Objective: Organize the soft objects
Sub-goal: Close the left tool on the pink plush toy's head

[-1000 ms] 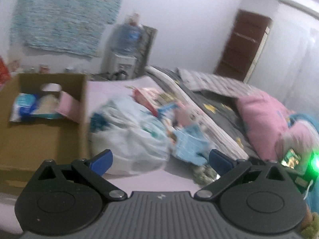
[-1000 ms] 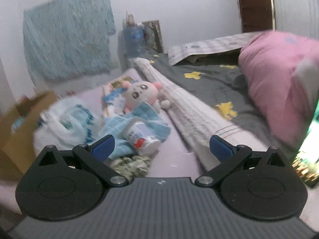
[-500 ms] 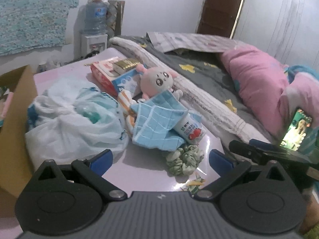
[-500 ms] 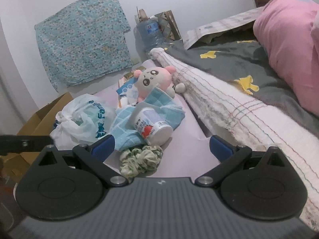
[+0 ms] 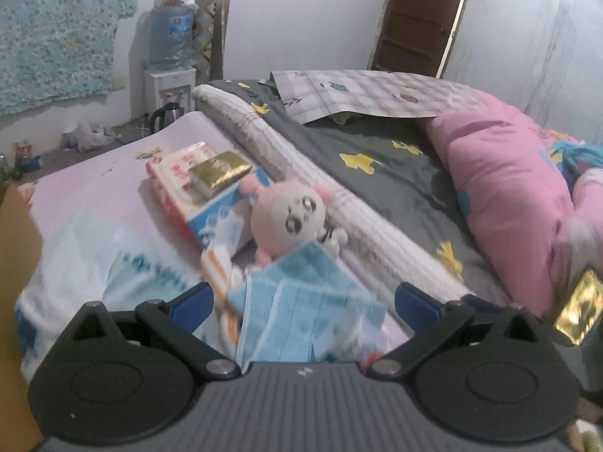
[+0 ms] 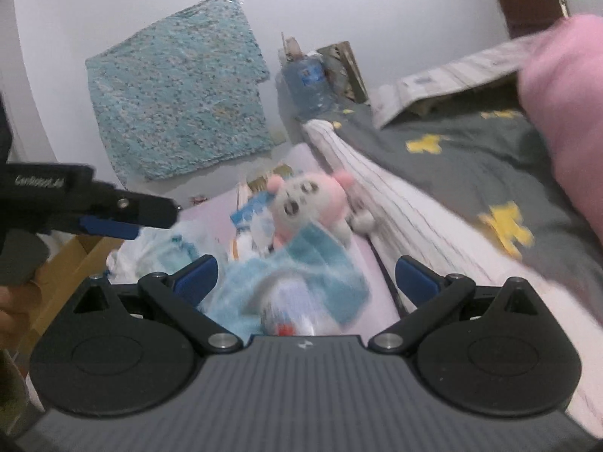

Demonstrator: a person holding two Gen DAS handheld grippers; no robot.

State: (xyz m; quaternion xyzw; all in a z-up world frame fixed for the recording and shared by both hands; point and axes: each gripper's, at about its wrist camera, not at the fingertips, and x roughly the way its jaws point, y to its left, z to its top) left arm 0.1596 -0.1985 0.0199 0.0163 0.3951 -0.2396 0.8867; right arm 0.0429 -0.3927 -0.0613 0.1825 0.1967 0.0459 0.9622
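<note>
Now both tongs, left gripper [image 5: 301, 303] & right gripper [image 6: 305, 277], hang released w/ jaws wide over the blue cloth [image 5: 301, 320]. Plush toy [image 5: 292, 222] sits against the rolled blanket [image 5: 301, 173]. Cardboard box [image 6: 75, 256] at left, contents hidden.

fuzzy pink plush toy [image 5: 288, 218], soft blue terry cloth [image 5: 301, 320], crinkly white plastic bag [image 5: 113, 263], shiny gold foil packet [image 5: 220, 169], a glossy, perhaps plastic, bottle [image 6: 297, 312].

One pink plush toy [image 5: 288, 218], one blue cloth [image 5: 301, 320], one white plastic bag [image 5: 113, 263], one small bottle [image 6: 297, 312] and one cardboard box [image 5: 15, 248] were counted. Two flat cartons [image 5: 211, 203] and one gold packet [image 5: 220, 169] were counted beside them.
</note>
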